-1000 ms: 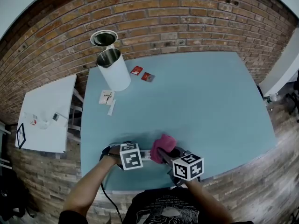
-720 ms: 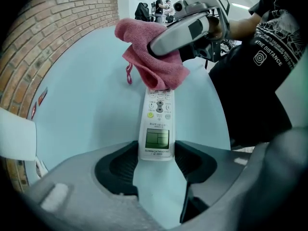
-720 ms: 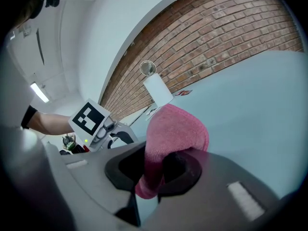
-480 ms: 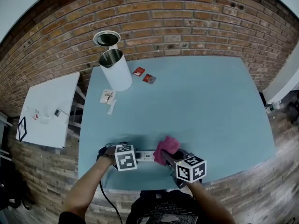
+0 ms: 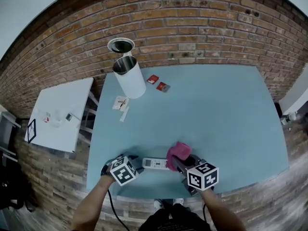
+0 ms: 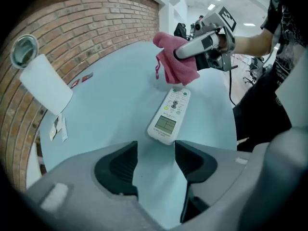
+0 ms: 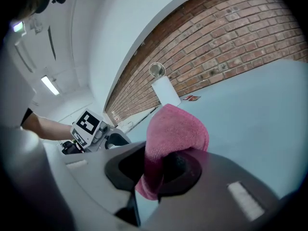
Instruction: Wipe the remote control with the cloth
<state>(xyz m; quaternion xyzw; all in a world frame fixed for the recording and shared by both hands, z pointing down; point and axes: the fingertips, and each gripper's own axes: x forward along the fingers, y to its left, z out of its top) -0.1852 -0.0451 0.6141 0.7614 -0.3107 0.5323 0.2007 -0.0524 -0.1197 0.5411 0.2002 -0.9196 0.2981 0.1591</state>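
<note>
The white remote control [image 5: 155, 163] lies flat on the blue table [image 5: 216, 114] near its front edge. In the left gripper view the remote [image 6: 169, 115] rests just beyond my left gripper [image 6: 155, 162], whose jaws are opening with only bare table between them. In the head view my left gripper [image 5: 136, 165] stands just left of the remote. My right gripper [image 5: 178, 163] is shut on a pink cloth [image 5: 179, 152], which hangs over the remote's right end. In the right gripper view the cloth [image 7: 175, 134] bulges up out of the gripper [image 7: 159, 170].
A tall white can [image 5: 131, 76] stands at the table's far left, a round lid [image 5: 121, 45] behind it. Two red packets [image 5: 159, 83] and white paper slips [image 5: 121, 105] lie nearby. A white side table [image 5: 60, 117] stands left; a brick wall runs behind.
My left gripper has drawn back to the left and rolled, so the whole remote now shows. The right gripper with the cloth has lifted slightly.
</note>
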